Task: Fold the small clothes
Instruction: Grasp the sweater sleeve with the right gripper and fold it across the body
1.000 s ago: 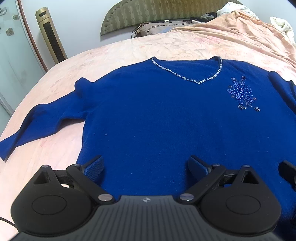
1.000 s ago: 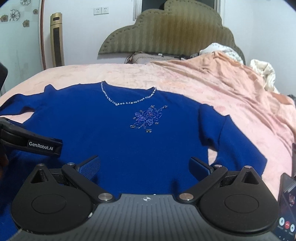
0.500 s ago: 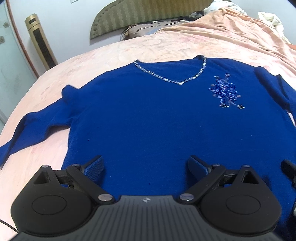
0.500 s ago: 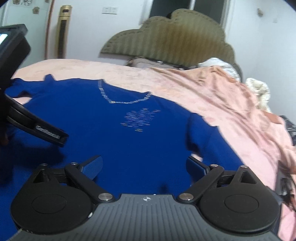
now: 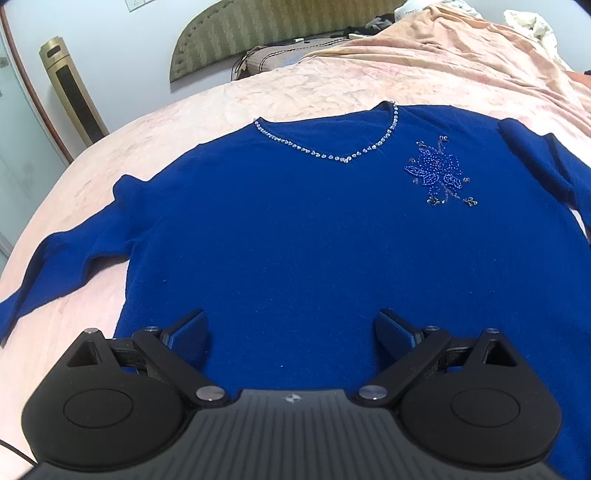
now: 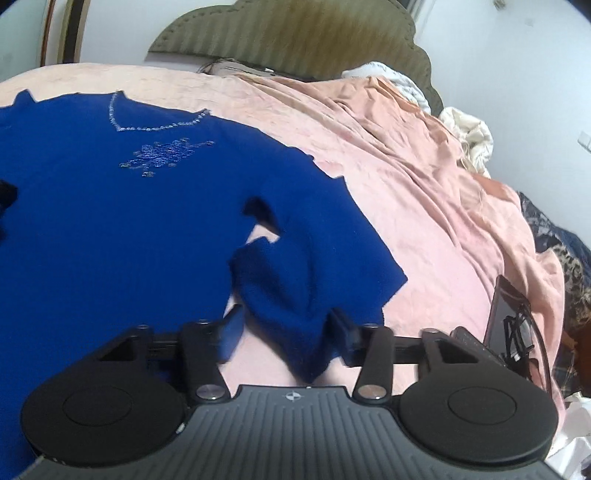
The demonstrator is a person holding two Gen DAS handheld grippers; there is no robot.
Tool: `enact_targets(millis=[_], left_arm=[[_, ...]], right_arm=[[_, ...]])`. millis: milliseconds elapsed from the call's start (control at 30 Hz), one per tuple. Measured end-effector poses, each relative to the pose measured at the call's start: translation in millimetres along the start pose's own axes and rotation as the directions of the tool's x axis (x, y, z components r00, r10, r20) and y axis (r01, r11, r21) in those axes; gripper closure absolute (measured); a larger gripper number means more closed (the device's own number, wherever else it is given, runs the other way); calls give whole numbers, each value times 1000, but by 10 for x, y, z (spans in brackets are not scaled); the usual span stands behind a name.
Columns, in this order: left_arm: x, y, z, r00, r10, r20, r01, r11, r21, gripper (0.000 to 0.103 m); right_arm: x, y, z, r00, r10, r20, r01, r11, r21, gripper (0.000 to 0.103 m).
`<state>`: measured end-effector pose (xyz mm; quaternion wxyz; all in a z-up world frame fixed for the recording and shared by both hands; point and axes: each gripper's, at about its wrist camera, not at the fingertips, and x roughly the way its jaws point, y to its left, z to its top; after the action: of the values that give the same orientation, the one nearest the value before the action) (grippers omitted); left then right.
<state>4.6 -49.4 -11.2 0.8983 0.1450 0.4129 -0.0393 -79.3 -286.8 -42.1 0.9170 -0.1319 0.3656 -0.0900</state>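
Since a moment ago, the right gripper (image 6: 284, 332) has slid over to the sweater's right sleeve (image 6: 295, 280), and its jaws have just been closing. They now stand partly closed with the bunched end of that sleeve between them. The right pad looks like it touches the cloth; the left pad has a little gap of pink beside it, so I cannot tell if the sleeve is really pinched.

Over on the other side, the left gripper (image 5: 291, 332) is wide open, with nothing between its pads. It hangs over the bottom part of the blue sweater (image 5: 314, 229).

That sweater lies flat, front side up, on the bed (image 5: 207, 110), which has a pink cover. Shiny beads (image 5: 325, 153) run along its V neck, and a beaded flower (image 5: 439, 173) sits on the chest. Its left sleeve (image 5: 62, 258) stretches out flat toward the bed's edge.

Near the right gripper, a phone (image 6: 506, 310) rests at the side of the bed. Farther off, a rumpled peach blanket (image 6: 424, 155) is piled up, with a white cloth (image 6: 469, 136) past it. A green headboard (image 6: 295, 33) stands at the far end, and a tall gold tower fan (image 5: 72, 88) stands by the wall.

I see no boxes or baskets in either view.
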Motion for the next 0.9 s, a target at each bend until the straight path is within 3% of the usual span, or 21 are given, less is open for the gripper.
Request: enact_targets(millis=[33, 67, 100, 200, 300, 400, 500, 567, 633, 667, 700, 767, 800, 833, 900], left_arm=[[1, 0, 3, 1000, 1, 0, -1, 1000, 2, 5], [4, 0, 6, 1000, 2, 1, -2, 1000, 3, 5], [8, 5, 10, 1000, 3, 0, -3, 1000, 4, 5], [27, 22, 22, 1000, 0, -7, 0, 1000, -2, 5], [27, 44, 22, 1000, -4, -10, 4, 1000, -8, 5], [40, 69, 26, 1000, -1, -12, 1, 1000, -11, 5], [62, 101, 32, 1000, 1, -20, -2, 1000, -22, 5], [74, 119, 39, 1000, 6, -21, -6, 1000, -25, 5], [87, 123, 44, 1000, 14, -23, -14, 1000, -24, 5], [91, 125, 46, 1000, 15, -24, -15, 1000, -24, 5], [91, 127, 46, 1000, 14, -25, -14, 1000, -24, 5], [86, 127, 40, 1000, 16, -20, -16, 1000, -17, 5], [85, 126, 38, 1000, 20, -18, -20, 1000, -12, 5], [86, 126, 38, 1000, 26, -16, -26, 1000, -10, 5], [99, 117, 45, 999, 33, -19, -33, 999, -9, 5]], right_arm=[[26, -54, 27, 1000, 24, -6, -24, 999, 22, 68], [43, -106, 50, 999, 32, -9, -32, 998, 44, 83], [54, -196, 73, 999, 38, 1, -38, 996, 78, 89], [22, -644, 139, 987, 151, 61, -162, 943, 290, 90], [97, -1317, 197, 961, 213, 176, -275, 794, 542, 92], [256, -1970, 194, 933, 224, 282, -360, 594, 719, 91], [487, -2499, 124, 910, 214, 356, -413, 391, 822, 91], [620, -2704, 97, 913, 183, 364, -405, 317, 858, 91], [730, -2847, 91, 921, 154, 359, -389, 278, 878, 91], [790, -2901, 101, 932, 133, 337, -362, 281, 889, 91], [837, -2935, 117, 952, 98, 290, -306, 309, 900, 85], [978, -2983, 185, 994, -24, 106, -86, 429, 899, 76], [1016, -2970, 212, 995, -91, 31, 15, 471, 882, 69], [1009, -2932, 234, 987, -160, -5, 87, 508, 857, 70], [945, -2834, 270, 980, -193, 50, 73, 583, 809, 69]])
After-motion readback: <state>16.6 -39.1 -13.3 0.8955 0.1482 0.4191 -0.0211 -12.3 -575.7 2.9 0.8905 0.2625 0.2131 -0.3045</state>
